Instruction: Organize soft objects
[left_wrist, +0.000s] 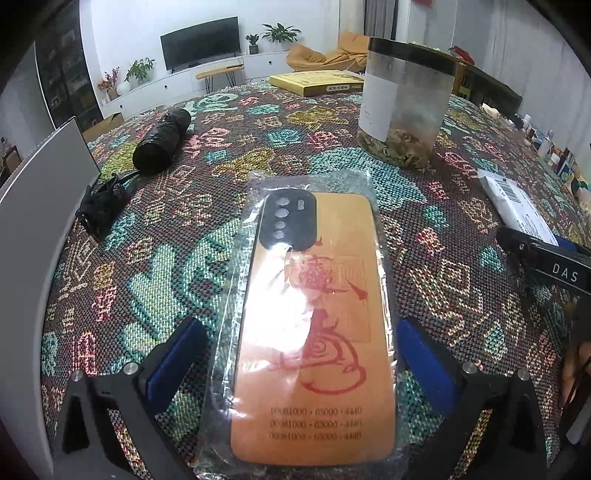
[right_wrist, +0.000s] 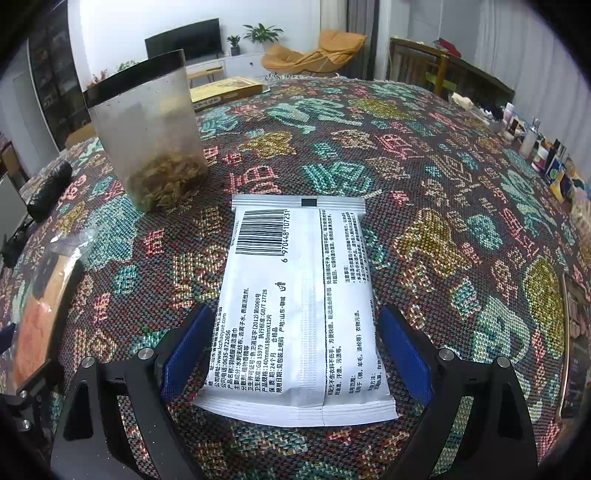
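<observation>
An orange phone case (left_wrist: 314, 325) in a clear plastic bag lies flat on the patterned tablecloth. My left gripper (left_wrist: 301, 354) is open, its blue pads on either side of the case with gaps to the bag. A white wet-wipe pack (right_wrist: 299, 310) with a barcode lies on the cloth. My right gripper (right_wrist: 295, 350) is open around the pack, its pads close beside the pack's edges. The pack also shows at the right of the left wrist view (left_wrist: 517, 206), and the case at the left edge of the right wrist view (right_wrist: 40, 302).
A clear jar with dried leaves (left_wrist: 402, 103) (right_wrist: 147, 136) stands beyond both items. A black rolled bundle (left_wrist: 162, 142) and a black clip (left_wrist: 101, 206) lie left. A yellow book (left_wrist: 317, 83) lies at the far edge. Small bottles (right_wrist: 535, 147) line the right side.
</observation>
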